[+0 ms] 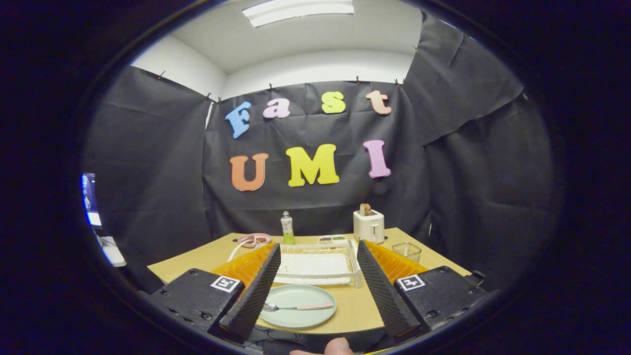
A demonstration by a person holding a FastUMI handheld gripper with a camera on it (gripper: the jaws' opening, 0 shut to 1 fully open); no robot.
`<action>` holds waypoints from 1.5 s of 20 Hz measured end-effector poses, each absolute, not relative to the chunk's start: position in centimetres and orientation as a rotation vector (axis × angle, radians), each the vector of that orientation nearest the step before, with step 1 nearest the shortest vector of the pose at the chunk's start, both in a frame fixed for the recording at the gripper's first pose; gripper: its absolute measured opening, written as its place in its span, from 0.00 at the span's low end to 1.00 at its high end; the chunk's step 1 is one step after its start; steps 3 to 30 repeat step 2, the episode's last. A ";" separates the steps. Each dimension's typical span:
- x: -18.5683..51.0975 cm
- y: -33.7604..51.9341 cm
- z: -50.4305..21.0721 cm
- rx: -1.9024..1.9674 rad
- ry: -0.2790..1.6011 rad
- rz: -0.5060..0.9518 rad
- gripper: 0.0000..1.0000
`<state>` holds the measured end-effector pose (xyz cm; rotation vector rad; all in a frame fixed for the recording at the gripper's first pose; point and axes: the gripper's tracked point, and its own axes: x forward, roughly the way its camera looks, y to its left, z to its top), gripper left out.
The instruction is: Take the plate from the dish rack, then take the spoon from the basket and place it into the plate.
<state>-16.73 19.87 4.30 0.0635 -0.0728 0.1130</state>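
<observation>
Spoon [297, 307] lies on plate [315, 315] between gripper [318, 256] fingers (spread)

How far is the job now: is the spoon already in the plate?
Done: the plate lies on the table in front of the dish rack, with the spoon on it. In hand: nothing; the gripper has open, empty jaws. Left: seemingly nothing.

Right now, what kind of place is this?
Probably a pretend kitchen in a test booth: a toaster, a dish rack and a spoon on a plate between the open tongs.
</observation>
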 end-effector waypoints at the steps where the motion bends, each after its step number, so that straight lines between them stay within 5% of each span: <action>1: -16.6 20.0 4.4 0.038 -0.074 0.108 1.00; 30: -16.6 20.0 4.6 0.014 -0.084 0.099 1.00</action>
